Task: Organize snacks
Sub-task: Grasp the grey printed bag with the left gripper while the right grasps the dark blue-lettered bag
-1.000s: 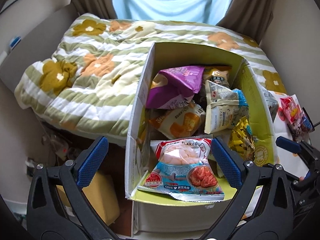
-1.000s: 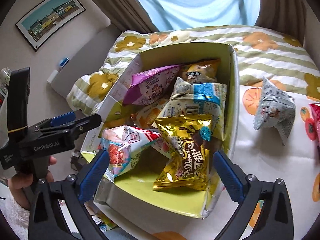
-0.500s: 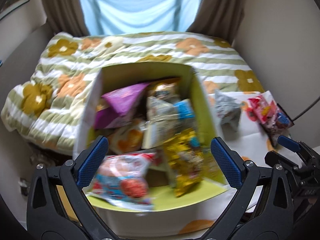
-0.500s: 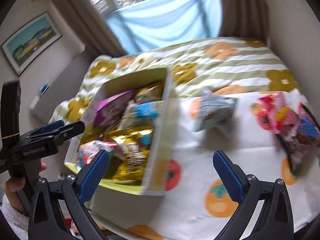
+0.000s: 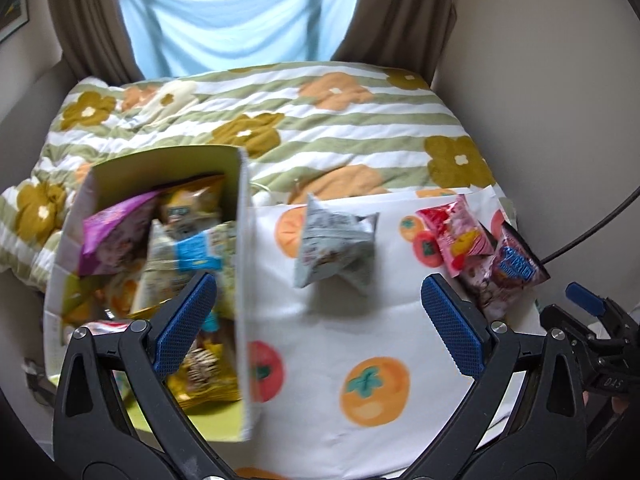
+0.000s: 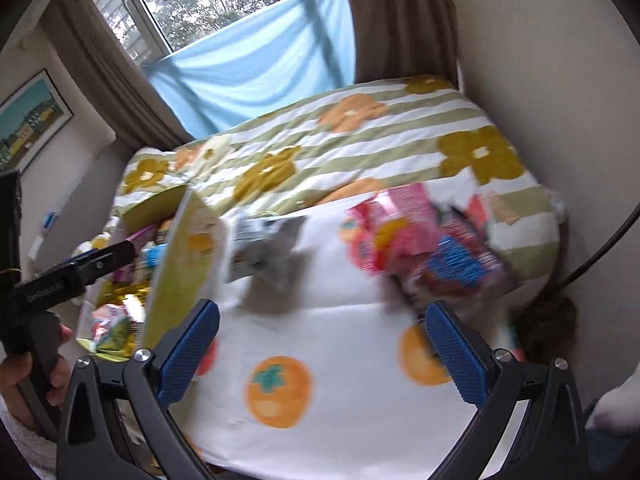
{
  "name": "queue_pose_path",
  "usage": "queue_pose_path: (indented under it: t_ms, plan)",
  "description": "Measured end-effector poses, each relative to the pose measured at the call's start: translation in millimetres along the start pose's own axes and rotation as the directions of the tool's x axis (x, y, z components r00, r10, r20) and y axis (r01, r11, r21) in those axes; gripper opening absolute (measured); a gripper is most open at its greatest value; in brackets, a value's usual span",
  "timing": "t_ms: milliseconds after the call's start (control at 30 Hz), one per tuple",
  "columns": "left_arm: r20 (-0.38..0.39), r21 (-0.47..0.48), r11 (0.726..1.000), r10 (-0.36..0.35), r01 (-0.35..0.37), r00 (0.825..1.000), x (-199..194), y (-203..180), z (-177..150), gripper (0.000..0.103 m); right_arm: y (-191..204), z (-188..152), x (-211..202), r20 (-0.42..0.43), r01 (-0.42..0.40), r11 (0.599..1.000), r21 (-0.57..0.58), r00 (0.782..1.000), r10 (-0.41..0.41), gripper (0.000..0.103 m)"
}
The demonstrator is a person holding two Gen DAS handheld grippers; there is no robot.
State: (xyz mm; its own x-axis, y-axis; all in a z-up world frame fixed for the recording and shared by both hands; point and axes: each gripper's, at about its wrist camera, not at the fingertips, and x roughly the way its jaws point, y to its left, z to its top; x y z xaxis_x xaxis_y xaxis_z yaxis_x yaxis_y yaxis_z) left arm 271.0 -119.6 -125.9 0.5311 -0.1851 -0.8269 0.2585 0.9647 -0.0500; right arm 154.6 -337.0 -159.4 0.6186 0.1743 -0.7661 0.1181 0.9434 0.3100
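Your left tongs (image 5: 318, 322) and right tongs (image 6: 322, 342), both released and empty, have swung from the filled snack box (image 5: 242, 264) toward the grey packet (image 5: 334, 246) and red packets (image 5: 458, 234) lying on the fruit-print surface (image 5: 344, 344), likely next.

The cloth (image 5: 320, 360) was white with orange persimmons. At its twelve o'clock, the quilt (image 5: 320, 120) bore green-and-white stripes with mustard and orange flowers; curtains (image 5: 400, 12) were brown.

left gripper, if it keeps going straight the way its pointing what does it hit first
Probably the grey snack packet, which sits roughly centred ahead of the open left gripper on the fruit-print cloth. Depth is unclear; angled lower, it would meet the cloth first.
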Motion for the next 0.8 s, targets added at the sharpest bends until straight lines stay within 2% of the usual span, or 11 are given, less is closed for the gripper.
queue_pose_path:
  t_ms: [133,300,467,600,700,800]
  plan:
    - [-0.036,0.019,1.0,0.021,-0.02,0.999,23.5,-15.4,10.9,0.101,-31.4,8.6,5.8,-0.01,0.023,0.999,0.022,1.0,-0.023,0.103]
    - [-0.087,0.039,0.998,0.045,-0.042,0.995,60.0,-20.6,26.5,0.101,-48.5,21.0,23.4,-0.033,0.048,0.998,0.029,0.998,-0.047,0.103]
    - [-0.153,0.06,0.997,0.051,-0.042,0.987,100.9,-17.8,36.1,0.101,-61.0,7.6,45.8,-0.069,0.053,0.988,0.146,0.997,-0.043,0.103]
    - [-0.208,0.08,0.996,0.054,-0.038,0.977,131.0,-16.6,38.1,0.101,-72.6,-2.7,61.3,-0.094,0.076,0.957,0.278,0.994,-0.051,0.103]
    - [-0.251,0.098,0.995,0.051,-0.027,0.967,152.7,-17.5,38.1,0.101,-76.4,-8.0,76.0,-0.119,0.139,0.939,0.313,0.987,-0.106,0.103]
    - [-0.283,0.129,0.991,0.059,-0.023,0.957,172.5,-19.3,36.8,0.101,-83.0,-12.8,87.8,-0.125,0.167,0.916,0.364,0.984,-0.13,0.103]
